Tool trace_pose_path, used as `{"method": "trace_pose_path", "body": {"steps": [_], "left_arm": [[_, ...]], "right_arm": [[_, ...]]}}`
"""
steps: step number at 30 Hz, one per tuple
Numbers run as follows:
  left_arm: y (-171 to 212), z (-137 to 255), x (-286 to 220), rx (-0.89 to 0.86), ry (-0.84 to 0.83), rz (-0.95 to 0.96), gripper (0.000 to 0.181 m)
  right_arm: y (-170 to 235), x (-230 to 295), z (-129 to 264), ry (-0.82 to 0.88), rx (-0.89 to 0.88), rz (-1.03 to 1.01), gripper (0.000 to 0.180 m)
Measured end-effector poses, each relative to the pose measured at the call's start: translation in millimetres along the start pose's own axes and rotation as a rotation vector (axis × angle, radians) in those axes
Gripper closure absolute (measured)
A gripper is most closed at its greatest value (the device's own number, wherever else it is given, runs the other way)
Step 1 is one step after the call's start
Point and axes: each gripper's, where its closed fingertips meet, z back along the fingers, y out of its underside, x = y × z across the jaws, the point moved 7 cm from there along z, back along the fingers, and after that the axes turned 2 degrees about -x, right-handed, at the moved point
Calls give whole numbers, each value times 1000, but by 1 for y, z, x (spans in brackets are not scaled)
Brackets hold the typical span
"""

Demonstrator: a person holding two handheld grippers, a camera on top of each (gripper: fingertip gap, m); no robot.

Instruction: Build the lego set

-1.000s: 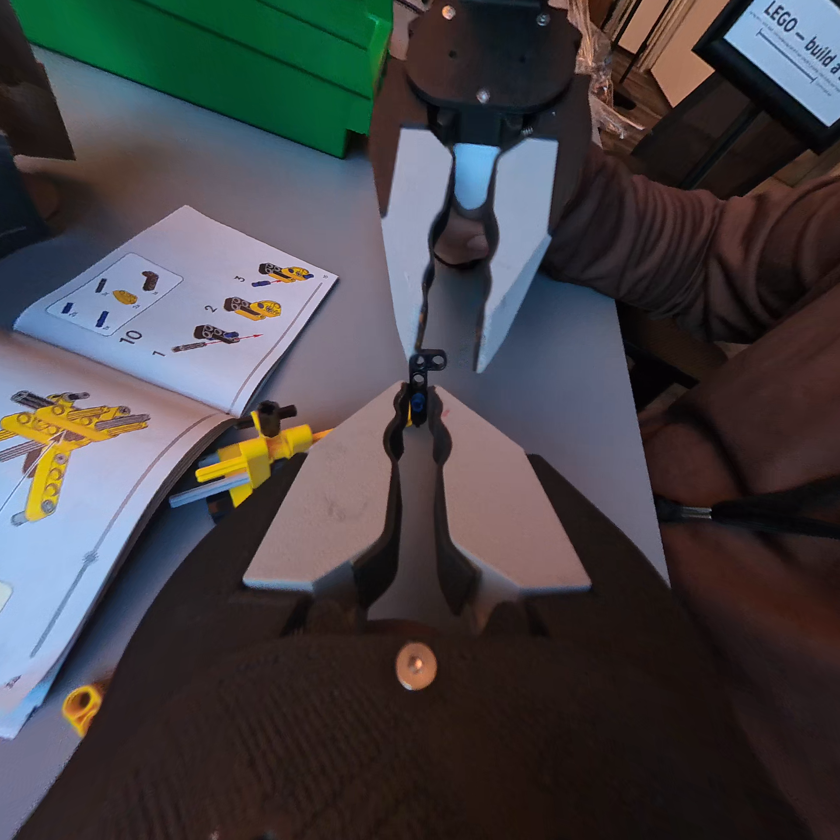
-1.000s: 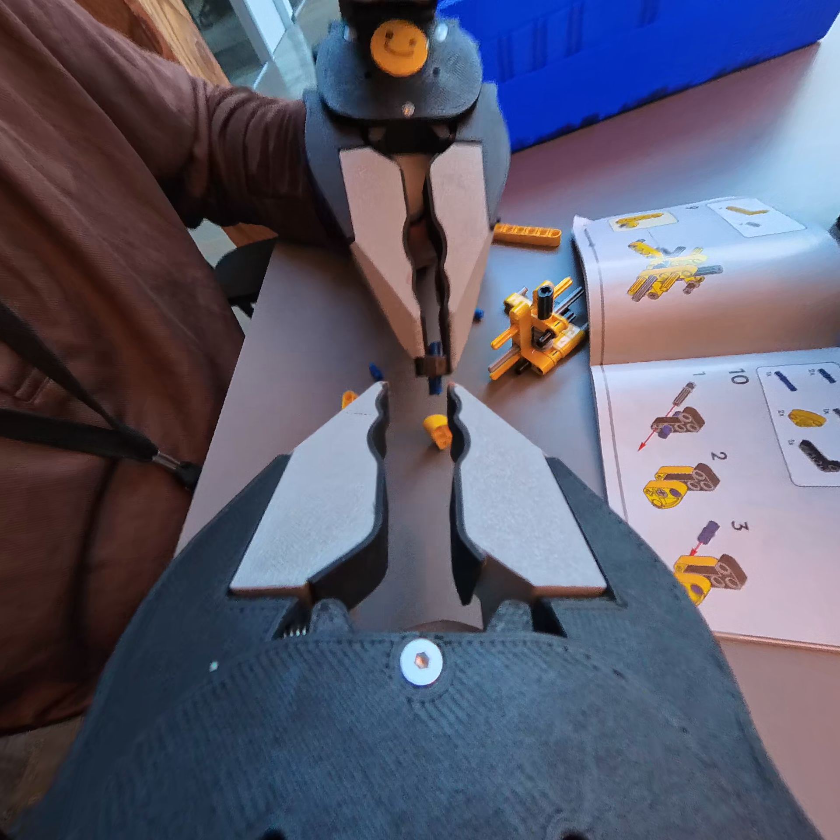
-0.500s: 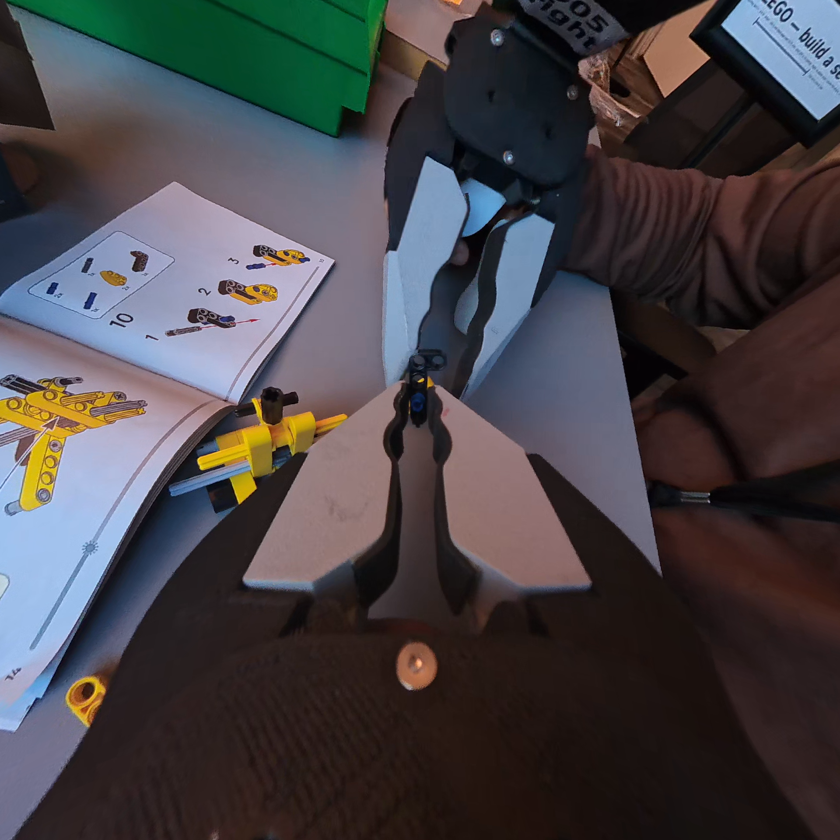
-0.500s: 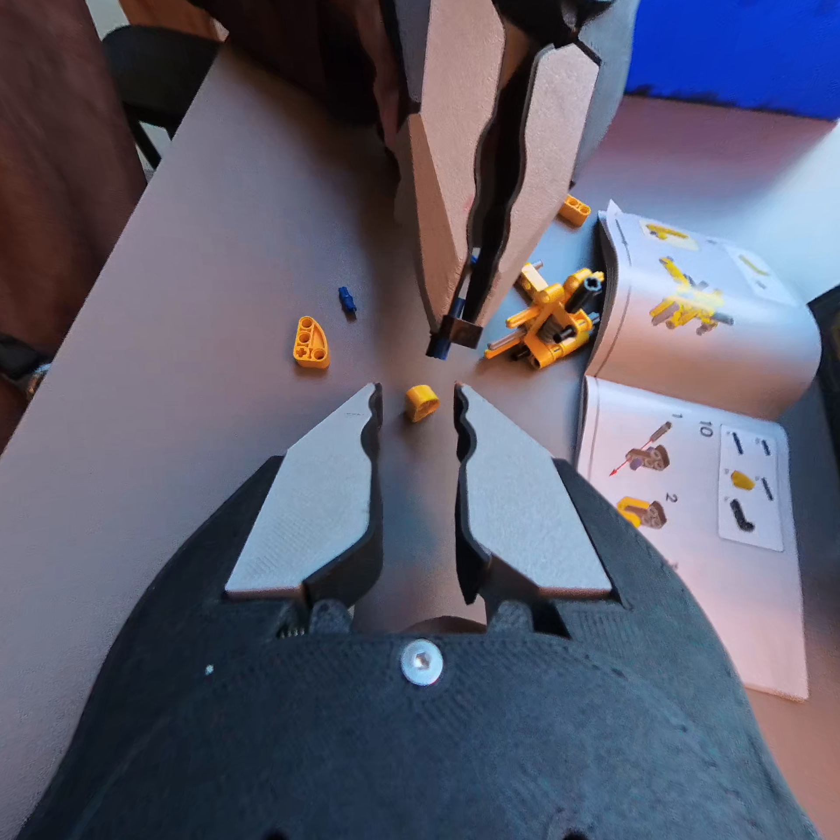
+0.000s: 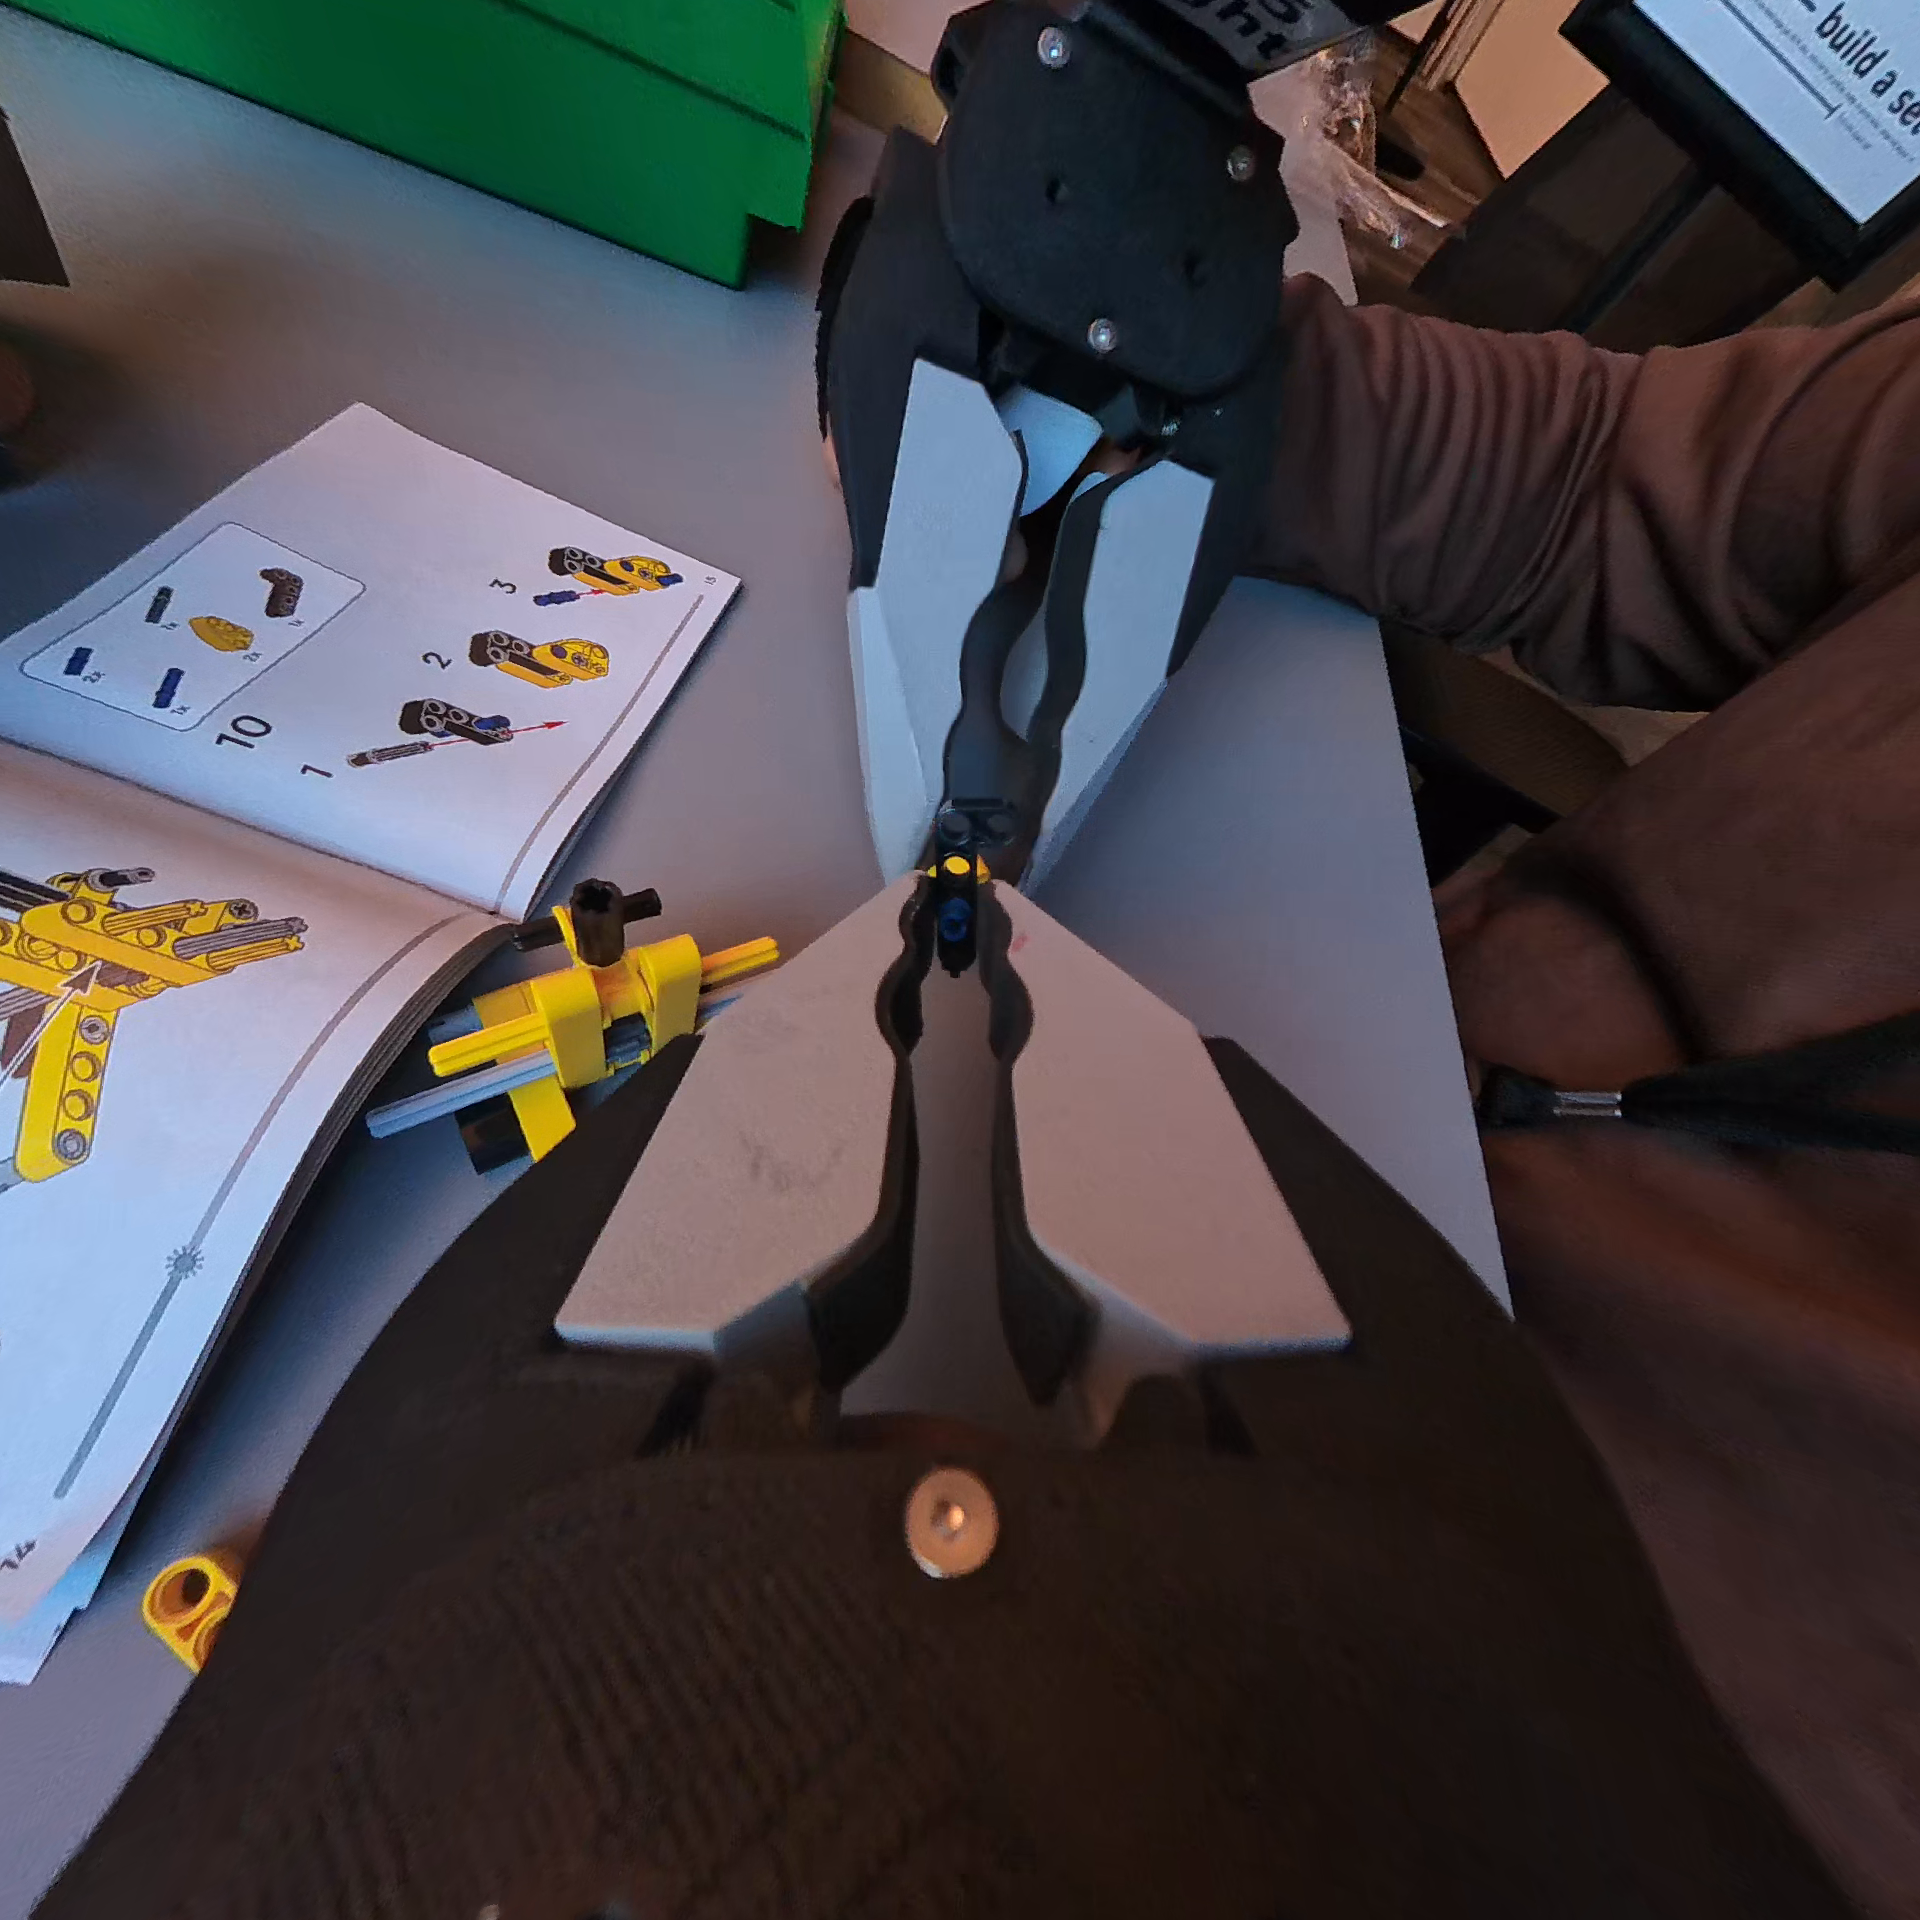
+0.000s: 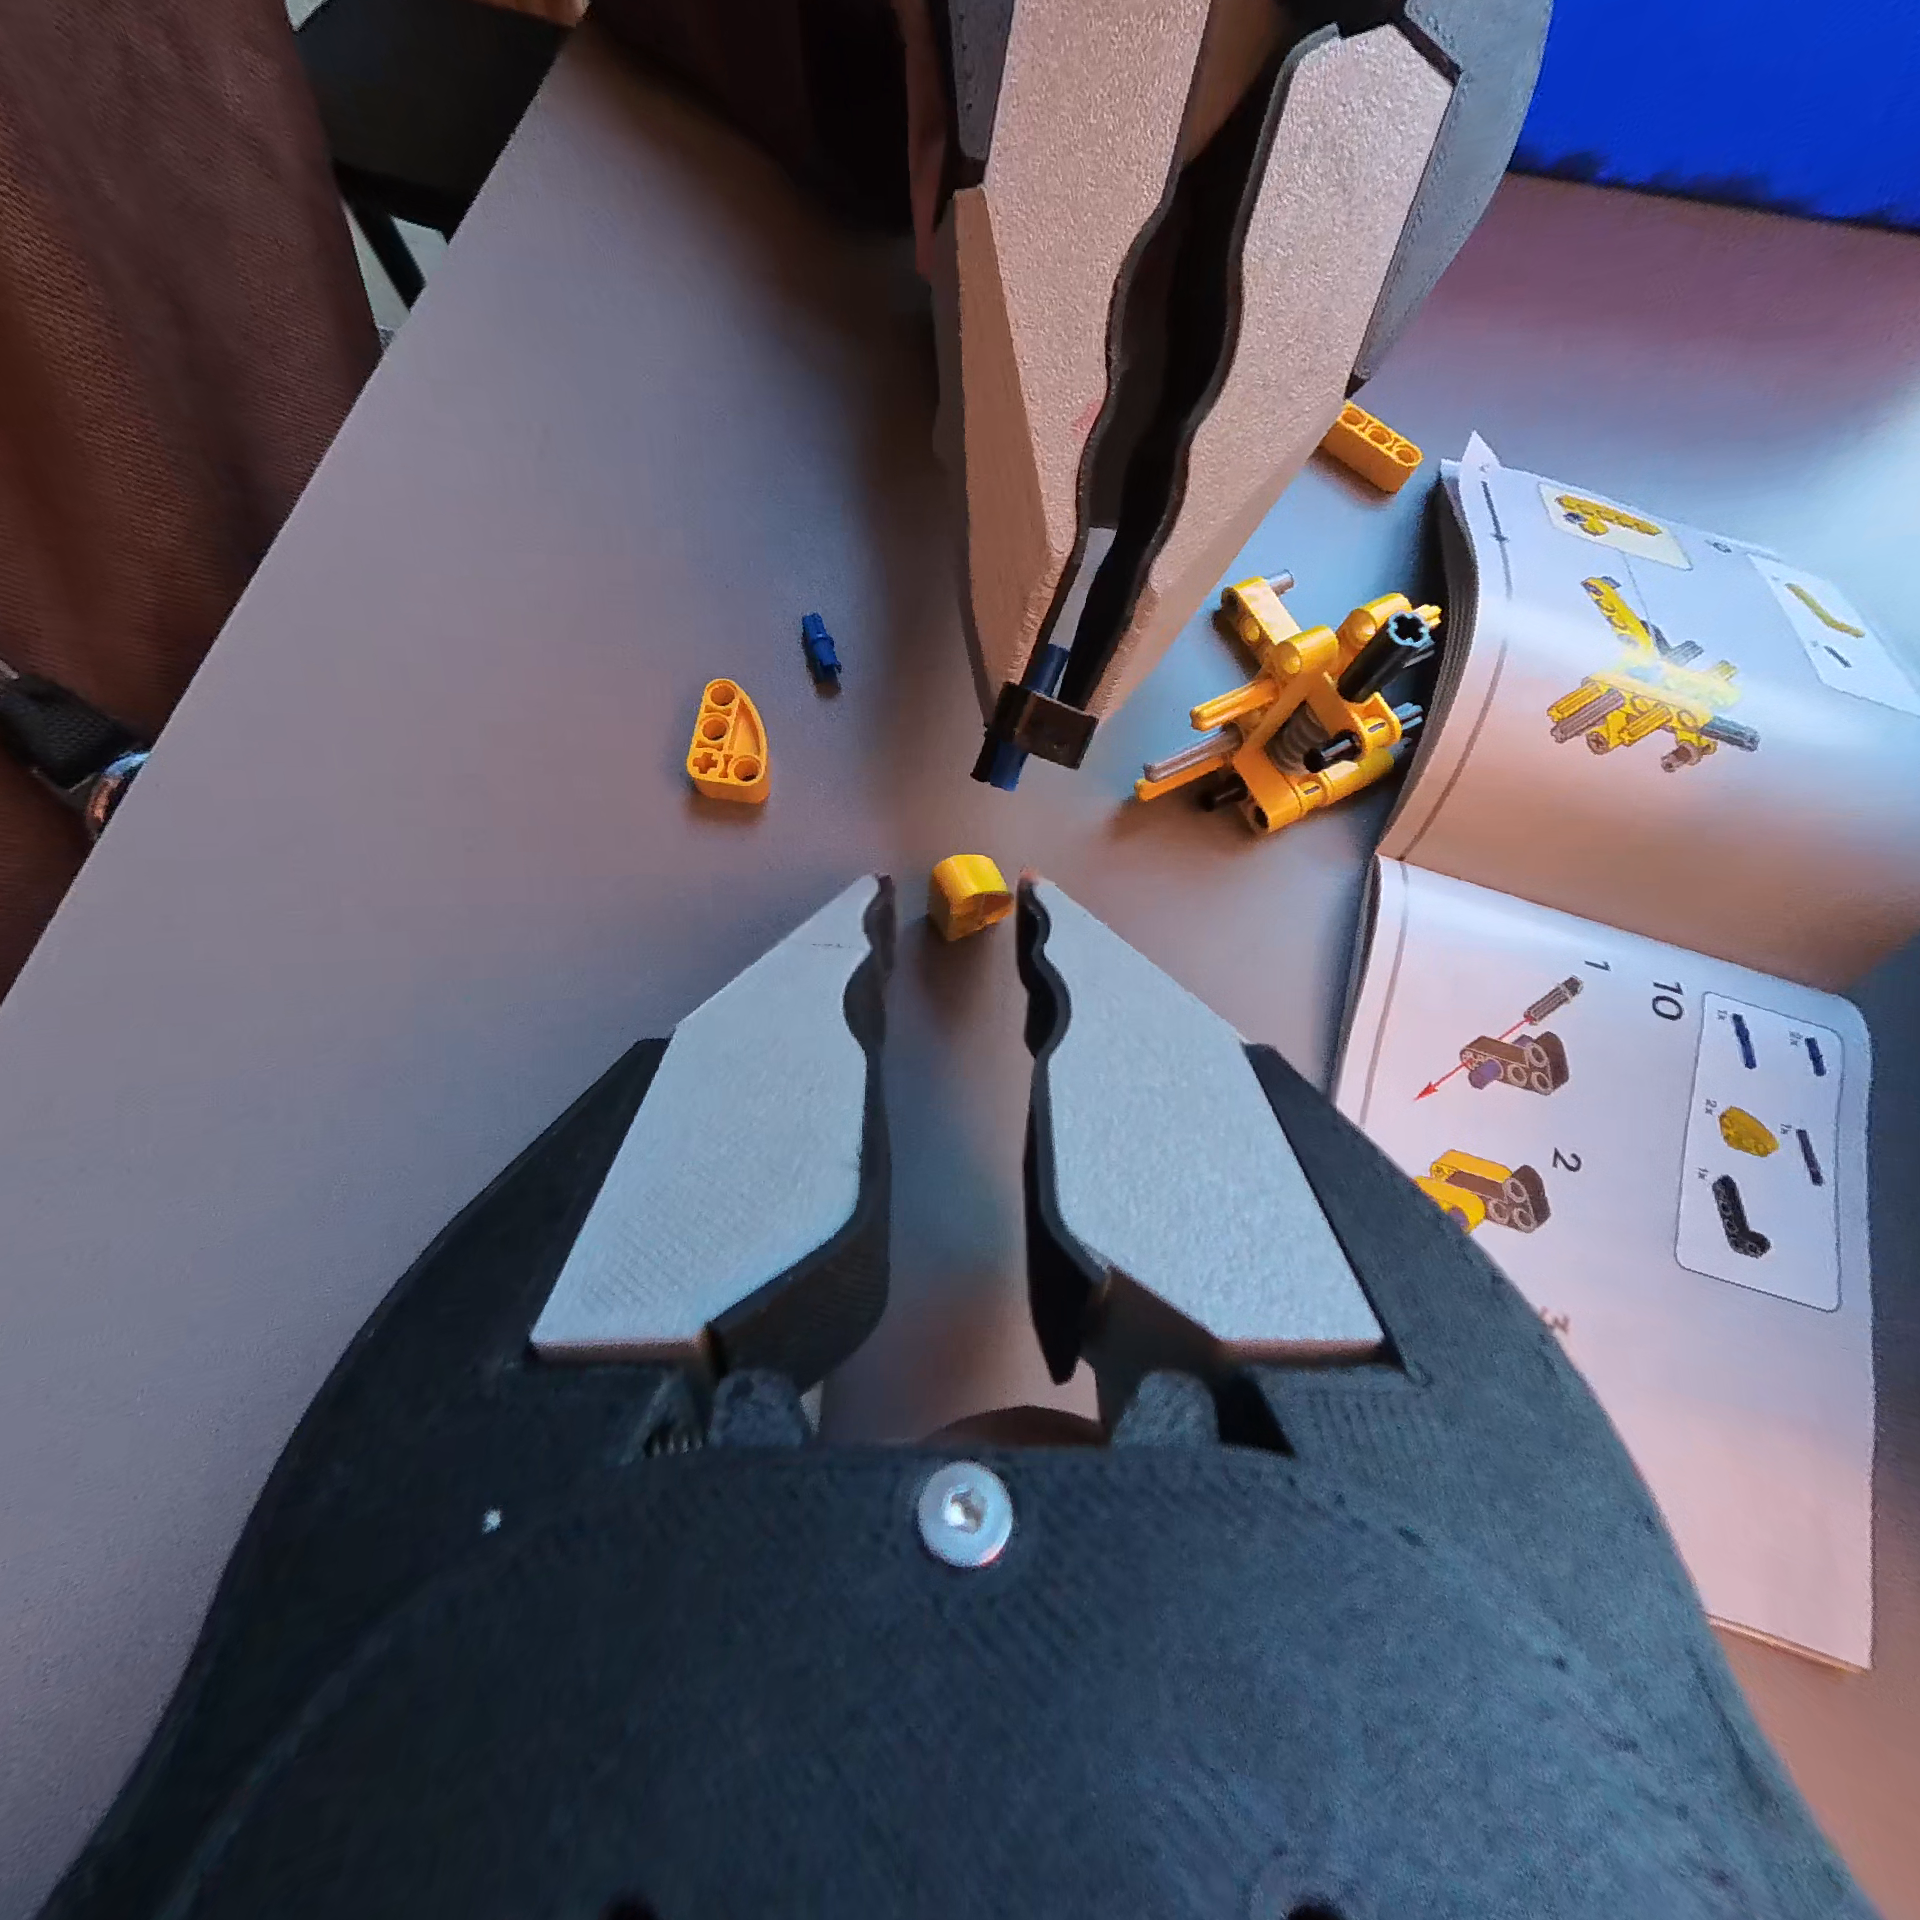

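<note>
**Reaching for the yellow piece**

Grey tabletop (image 6: 436, 540), open instruction booklet (image 6: 1621, 1299) beside; left gripper (image 5: 951, 914) pinches a black beam (image 6: 1044, 727) with blue pin — held aloft, likely for mating; right gripper (image 6: 951, 899), jaws spread, straddles a small yellow piece (image 6: 966, 894) lying on the table.

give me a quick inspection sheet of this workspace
surface: grey table, open instruction booklet at one side
job's things: half-built yellow model beside the booklet; small yellow piece on the table; black piece with blue pin
clutter: loose yellow curved piece, blue pin, yellow beam
grippers: left gripper shut on the black piece; right gripper open around the small yellow piece
cables: black strap by the person's sleeve
surroundings: green bin, blue bin
</note>
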Motion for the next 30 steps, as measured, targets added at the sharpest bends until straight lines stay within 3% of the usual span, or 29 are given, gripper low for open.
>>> {"method": "trace_pose_path", "body": {"steps": [4,16,25,30], "left_arm": [[0,0,1,-1,-2,7,176],[-1,0,2,-3,-5,10,176],[-1,0,3,-7,-5,23,176],[-1,0,3,-6,-6,19,176]], "right_arm": [[3,3,0,3,30,17,166],[-2,2,-1,-1,10,23,149],[5,9,3,-12,35,22,161],[2,8,3,-17,24,-28,150]]}}
